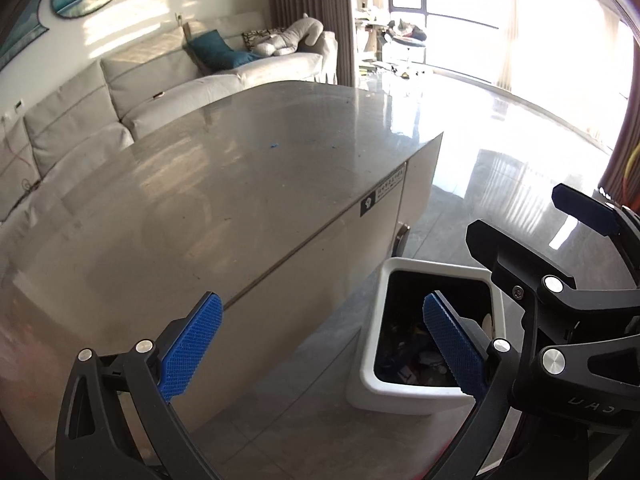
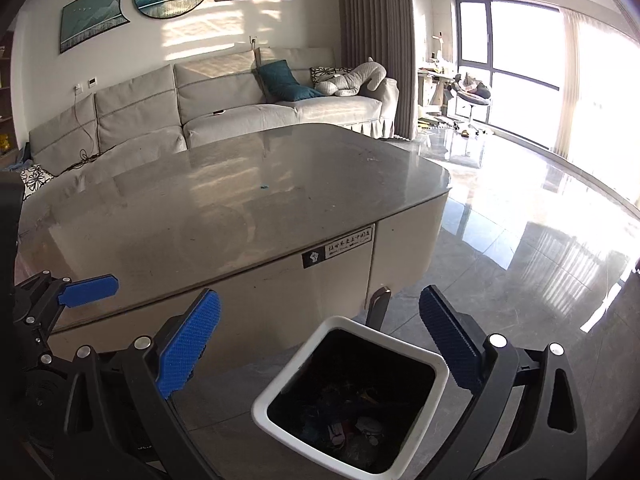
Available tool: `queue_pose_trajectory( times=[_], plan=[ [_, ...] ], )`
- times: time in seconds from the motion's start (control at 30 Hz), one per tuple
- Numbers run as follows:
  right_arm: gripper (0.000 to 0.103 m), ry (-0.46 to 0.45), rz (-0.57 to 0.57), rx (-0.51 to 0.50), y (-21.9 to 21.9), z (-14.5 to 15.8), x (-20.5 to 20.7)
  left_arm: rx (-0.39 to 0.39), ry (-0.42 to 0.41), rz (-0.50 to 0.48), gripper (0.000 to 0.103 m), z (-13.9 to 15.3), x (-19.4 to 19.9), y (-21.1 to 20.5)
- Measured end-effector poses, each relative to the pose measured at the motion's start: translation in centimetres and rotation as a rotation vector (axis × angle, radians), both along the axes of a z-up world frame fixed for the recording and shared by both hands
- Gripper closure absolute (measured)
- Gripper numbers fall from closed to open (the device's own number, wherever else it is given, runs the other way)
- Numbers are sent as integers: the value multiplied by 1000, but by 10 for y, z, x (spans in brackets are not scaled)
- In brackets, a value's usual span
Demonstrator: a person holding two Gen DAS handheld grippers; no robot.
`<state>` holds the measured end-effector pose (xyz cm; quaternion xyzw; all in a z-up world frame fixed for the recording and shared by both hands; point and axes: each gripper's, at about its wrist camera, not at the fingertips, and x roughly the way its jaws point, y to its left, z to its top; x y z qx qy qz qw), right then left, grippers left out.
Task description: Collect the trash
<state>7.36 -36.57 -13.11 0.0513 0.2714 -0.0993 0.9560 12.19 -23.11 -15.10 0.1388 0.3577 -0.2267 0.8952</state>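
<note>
- Grey stone counter (image 2: 224, 200) fills the middle of both views, nearly bare; only a small blue speck (image 2: 264, 187) sits near its centre, with a fainter fleck further right in the left view.
- White bin (image 2: 400, 344) stands on the floor at the counter's near right corner, open, with mixed trash (image 2: 352, 420) low inside its dark liner.
- Right gripper (image 2: 320, 340) hangs above the bin, fingers wide and holding nothing.
- Left gripper (image 1: 320, 344) is just to its left, over the counter's near edge, fingers also wide and empty; the right gripper's black frame crowds the right side of its view.
- My judgement: a drop into the bin looks finished, or the collecting is close to done. The next move calls for a reach far across the counter to the speck, with the fingers narrowed a lot to pinch something so small.
- What the speck is cannot be told. The bin's contents are too dark to name, and its near wall is cut off. The floor behind the counter is hidden.
</note>
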Motion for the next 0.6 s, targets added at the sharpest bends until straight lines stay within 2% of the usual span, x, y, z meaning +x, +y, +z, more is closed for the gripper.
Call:
queue_pose_trajectory(
  times=[0.2,0.47,0.6],
  plan=[
    [4,-56,96,-7,53,22,30,-17,-68,99,4,25,10,50],
    [4,-111,206,18,123,45,62,-31,-108,220,4,44,31,124],
    [4,-137,233,-8,153,57,72,-46,-126,272,4,54,41,156]
  ],
)
